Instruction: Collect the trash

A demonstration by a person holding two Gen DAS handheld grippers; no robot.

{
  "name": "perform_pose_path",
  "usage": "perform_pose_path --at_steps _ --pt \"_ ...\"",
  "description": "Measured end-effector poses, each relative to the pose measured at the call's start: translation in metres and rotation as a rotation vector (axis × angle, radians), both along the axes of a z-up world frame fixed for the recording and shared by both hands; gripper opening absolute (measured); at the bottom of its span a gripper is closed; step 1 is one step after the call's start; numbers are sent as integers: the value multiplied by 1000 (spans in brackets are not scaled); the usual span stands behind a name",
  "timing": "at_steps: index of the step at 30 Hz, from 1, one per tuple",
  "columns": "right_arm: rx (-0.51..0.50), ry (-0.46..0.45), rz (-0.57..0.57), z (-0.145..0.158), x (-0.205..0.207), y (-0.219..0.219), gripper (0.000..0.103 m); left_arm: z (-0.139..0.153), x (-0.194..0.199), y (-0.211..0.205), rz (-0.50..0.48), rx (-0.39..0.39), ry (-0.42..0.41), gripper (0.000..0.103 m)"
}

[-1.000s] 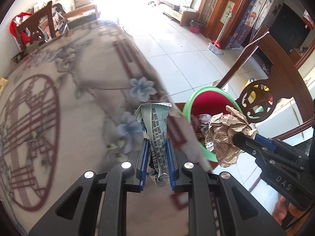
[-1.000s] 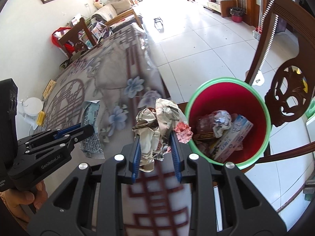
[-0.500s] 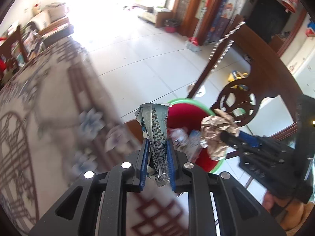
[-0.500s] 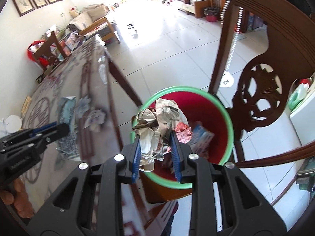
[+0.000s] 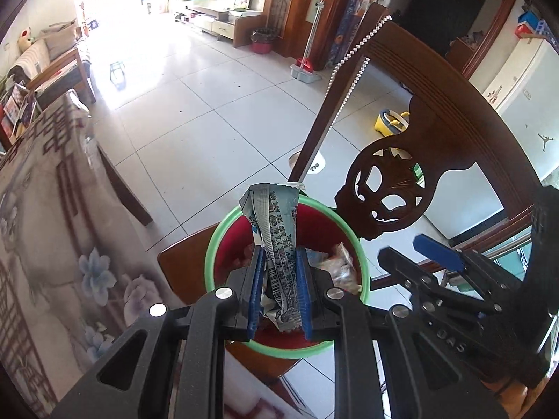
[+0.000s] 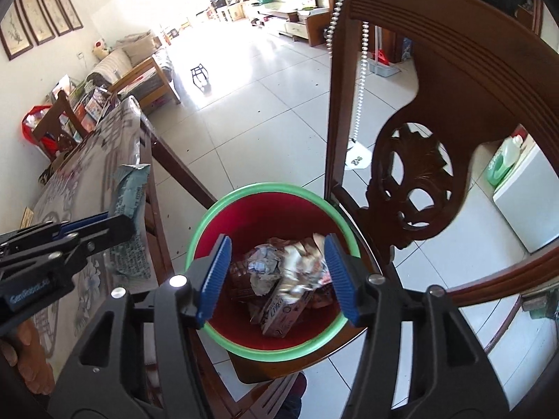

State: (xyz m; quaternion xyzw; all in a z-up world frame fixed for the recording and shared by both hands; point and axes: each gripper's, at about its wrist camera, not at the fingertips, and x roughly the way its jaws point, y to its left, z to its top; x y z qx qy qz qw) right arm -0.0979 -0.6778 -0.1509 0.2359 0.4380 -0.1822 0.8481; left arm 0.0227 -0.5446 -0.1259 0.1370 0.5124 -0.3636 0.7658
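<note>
A red bin with a green rim [image 6: 209, 209] [image 5: 216, 237] stands on a wooden chair seat beside the table. My right gripper [image 6: 277, 276] hangs over it, its jaws opening with nothing between them. The crumpled paper wad [image 6: 300, 262] lies inside on a milk carton [image 6: 283, 310] and other scraps. My left gripper [image 5: 279, 293] is shut on a printed grey-blue wrapper [image 5: 277, 230], held over the bin's near rim. In the right wrist view that wrapper [image 6: 131, 192] and the left gripper [image 6: 115, 223] show at the left, near the table edge.
The carved wooden chair back [image 6: 436, 111] rises close behind and right of the bin, with a bead chain [image 6: 361, 52] hanging from it. The floral-clothed table [image 5: 52, 227] lies to the left. A white tiled floor [image 5: 209, 104] stretches beyond. A hand [image 6: 31, 366] holds the left gripper.
Both grippers moved right, from the table to over the bin. The right gripper opened and the crumpled paper wad dropped into the bin. The left still holds its wrapper.
</note>
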Motion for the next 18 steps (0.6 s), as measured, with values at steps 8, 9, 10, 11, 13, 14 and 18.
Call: perform_pose_path --at_steps 8,9,10,11,13,14,18 --pt "8 3 -66 8 -27 5 57 2 -12 0 -31 -6 -31 51" --pt "5 2 -70 10 -29 7 58 4 -13 3 -36 -6 -36 51" --pt "6 0 -73 12 -31 9 58 5 -15 6 -38 -8 -41 52" --pt "7 -3 -77 14 -33 12 58 8 -17 11 -39 -10 -47 52" --pt "8 -11 -79 16 -34 17 58 14 -19 21 -34 -15 -58 54" --pt "6 -14 -77 18 -33 21 59 17 -20 28 -27 -19 -67 59" --pt "-5 -32 -51 27 -28 45 61 32 -21 65 14 -37 -102 62"
